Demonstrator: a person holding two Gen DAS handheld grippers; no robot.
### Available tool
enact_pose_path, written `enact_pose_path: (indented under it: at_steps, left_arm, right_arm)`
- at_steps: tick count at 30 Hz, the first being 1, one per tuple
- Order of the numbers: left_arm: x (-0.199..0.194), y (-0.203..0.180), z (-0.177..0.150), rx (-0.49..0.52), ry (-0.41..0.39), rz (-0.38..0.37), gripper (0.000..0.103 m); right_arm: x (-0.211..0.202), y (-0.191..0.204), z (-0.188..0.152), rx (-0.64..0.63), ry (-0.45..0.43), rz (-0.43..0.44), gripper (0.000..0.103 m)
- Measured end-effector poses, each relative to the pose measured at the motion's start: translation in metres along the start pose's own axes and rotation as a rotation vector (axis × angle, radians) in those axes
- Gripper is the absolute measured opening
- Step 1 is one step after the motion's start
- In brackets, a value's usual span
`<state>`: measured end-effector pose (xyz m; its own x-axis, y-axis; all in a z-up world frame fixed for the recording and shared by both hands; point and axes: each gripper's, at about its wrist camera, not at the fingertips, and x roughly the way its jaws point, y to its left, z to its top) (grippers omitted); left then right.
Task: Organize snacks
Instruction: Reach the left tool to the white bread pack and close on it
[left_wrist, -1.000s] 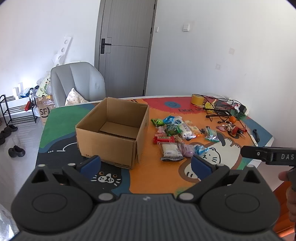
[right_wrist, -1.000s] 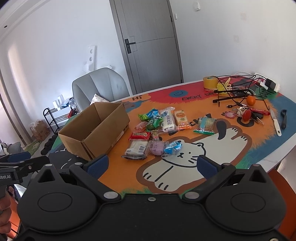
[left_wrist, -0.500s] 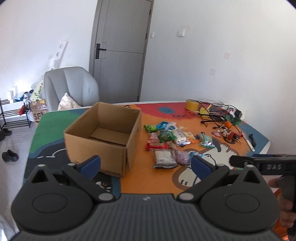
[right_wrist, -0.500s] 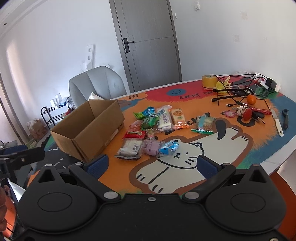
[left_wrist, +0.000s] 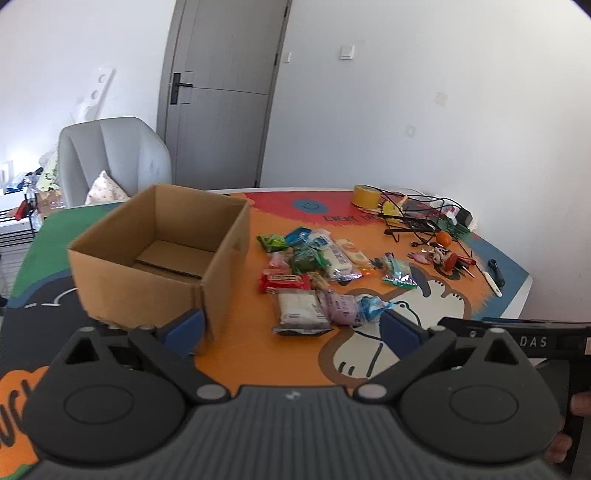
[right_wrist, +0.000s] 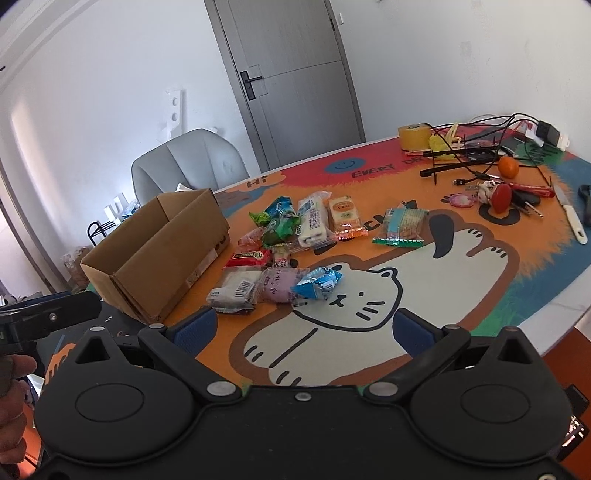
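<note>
An open, empty cardboard box (left_wrist: 159, 254) (right_wrist: 162, 254) stands on the left of the colourful cat-print table (right_wrist: 369, 317). Several snack packets lie to its right, among them a white packet (left_wrist: 301, 312) (right_wrist: 234, 290), a red bar (left_wrist: 284, 282) (right_wrist: 249, 256), a pink packet (right_wrist: 279, 286) and a blue candy (right_wrist: 319, 282). My left gripper (left_wrist: 291, 328) is open and empty, near the box's front corner. My right gripper (right_wrist: 303, 326) is open and empty, short of the blue candy.
A tape roll (right_wrist: 413, 136), cables (right_wrist: 476, 151), an orange (right_wrist: 508, 166), keys (right_wrist: 502, 195) and a knife (right_wrist: 570, 218) lie at the table's far right. A grey chair (left_wrist: 110, 158) stands behind the box. A door (left_wrist: 221, 92) is at the back.
Both grippers have moved forward, closer to the box and snacks. The left view now looks more from the left. Both stay open and empty.
</note>
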<state>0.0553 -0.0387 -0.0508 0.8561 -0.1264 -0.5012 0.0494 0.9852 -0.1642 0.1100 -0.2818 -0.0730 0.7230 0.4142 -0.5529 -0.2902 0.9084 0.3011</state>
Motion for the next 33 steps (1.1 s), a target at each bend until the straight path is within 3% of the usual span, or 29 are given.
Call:
enact_pose_path:
  at_steps: [5, 8, 18, 33]
  left_arm:
    - [0.019, -0.005, -0.002, -0.002, -0.001, -0.034, 0.099]
    - [0.031, -0.009, -0.003, 0.0, 0.003, -0.046, 0.092]
    - [0.081, -0.01, -0.005, -0.033, 0.071, -0.066, 0.076]
    - [0.131, -0.005, 0.006, -0.047, 0.124, -0.046, 0.072]
  right_arm:
    - [0.016, -0.009, -0.002, 0.013, 0.005, 0.022, 0.092]
    - [0.025, -0.013, -0.003, 0.023, 0.01, 0.024, 0.086]
    - [0.058, -0.025, -0.002, 0.068, 0.026, 0.028, 0.083]
    - [0.104, -0.032, 0.013, 0.106, 0.039, 0.082, 0.074]
